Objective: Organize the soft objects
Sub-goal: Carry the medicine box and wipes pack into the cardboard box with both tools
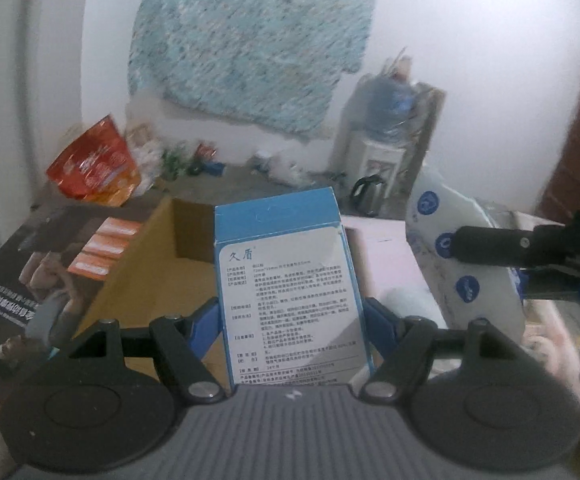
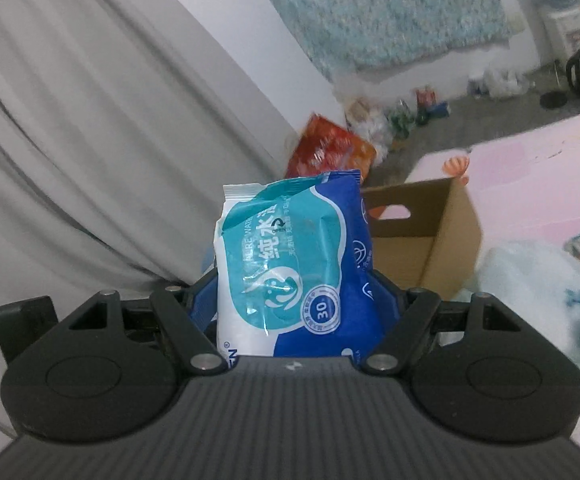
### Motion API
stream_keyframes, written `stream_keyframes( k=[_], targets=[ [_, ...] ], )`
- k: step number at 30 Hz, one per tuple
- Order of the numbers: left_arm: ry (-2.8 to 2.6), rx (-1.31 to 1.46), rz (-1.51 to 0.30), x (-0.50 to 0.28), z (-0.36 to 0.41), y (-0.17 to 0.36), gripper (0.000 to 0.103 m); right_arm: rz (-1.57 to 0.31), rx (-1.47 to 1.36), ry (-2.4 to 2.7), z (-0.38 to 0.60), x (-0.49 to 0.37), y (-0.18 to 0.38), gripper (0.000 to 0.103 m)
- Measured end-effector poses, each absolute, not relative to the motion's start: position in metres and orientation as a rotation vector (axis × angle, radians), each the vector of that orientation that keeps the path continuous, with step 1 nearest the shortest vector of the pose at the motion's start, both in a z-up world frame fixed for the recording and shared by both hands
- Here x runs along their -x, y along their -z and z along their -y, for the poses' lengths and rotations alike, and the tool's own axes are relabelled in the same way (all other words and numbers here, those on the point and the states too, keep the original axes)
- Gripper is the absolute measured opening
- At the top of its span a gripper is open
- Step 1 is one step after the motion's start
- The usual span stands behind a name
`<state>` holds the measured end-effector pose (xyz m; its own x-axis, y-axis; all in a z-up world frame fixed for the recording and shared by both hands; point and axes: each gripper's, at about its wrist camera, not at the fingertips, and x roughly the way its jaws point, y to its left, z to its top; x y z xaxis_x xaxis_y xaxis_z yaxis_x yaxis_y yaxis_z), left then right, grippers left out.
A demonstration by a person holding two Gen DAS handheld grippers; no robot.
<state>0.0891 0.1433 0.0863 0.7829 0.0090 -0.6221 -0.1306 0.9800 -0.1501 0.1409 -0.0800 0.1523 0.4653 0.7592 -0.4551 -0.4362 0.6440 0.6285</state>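
My left gripper (image 1: 292, 312) is shut on a blue and white box (image 1: 290, 280) with a printed label, held upright above the open cardboard box (image 1: 157, 264). In the right wrist view my right gripper (image 2: 298, 304) is shut on a blue and teal wet-wipe pack (image 2: 294, 264), lifted in front of the same cardboard box (image 2: 446, 236). The left wrist view also shows the wipe pack (image 1: 462, 264) from its white side at the right, clamped by the right gripper's black fingers (image 1: 490, 240).
A red-orange snack bag (image 1: 97, 164) leans by the wall with small clutter on the floor. A water dispenser (image 1: 386, 140) and a kettle (image 1: 366, 192) stand further back. A pink mat (image 2: 538, 184) and a pale fluffy cloth (image 2: 530, 276) lie at the right. A curtain (image 2: 89, 140) hangs at the left.
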Motion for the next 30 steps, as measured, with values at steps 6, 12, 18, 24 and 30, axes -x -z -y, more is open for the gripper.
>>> stream_keyframes(
  k=[6,12,18,24,30],
  targets=[
    [-0.131,0.154,-0.762,-0.153,-0.183,-0.063,0.076,-0.944,-0.413,-0.662,0.005,-0.204,-0.128,0.075],
    [-0.155,0.088,-0.868,-0.198,-0.194,-0.034,0.076,-1.041,-0.345,-0.552,-0.027,-0.247,-0.092,0.075],
    [-0.191,0.033,-0.956,-0.238,-0.205,-0.007,0.076,-1.109,-0.296,-0.513,-0.052,-0.271,-0.063,0.075],
    [-0.222,-0.027,-0.984,-0.258,-0.213,0.004,0.076,-1.138,-0.277,-0.487,-0.065,-0.291,-0.048,0.075],
    [-0.237,-0.034,-1.004,-0.271,-0.220,0.008,0.072,-1.177,-0.283,-0.473,-0.072,-0.307,-0.032,0.076]
  ],
)
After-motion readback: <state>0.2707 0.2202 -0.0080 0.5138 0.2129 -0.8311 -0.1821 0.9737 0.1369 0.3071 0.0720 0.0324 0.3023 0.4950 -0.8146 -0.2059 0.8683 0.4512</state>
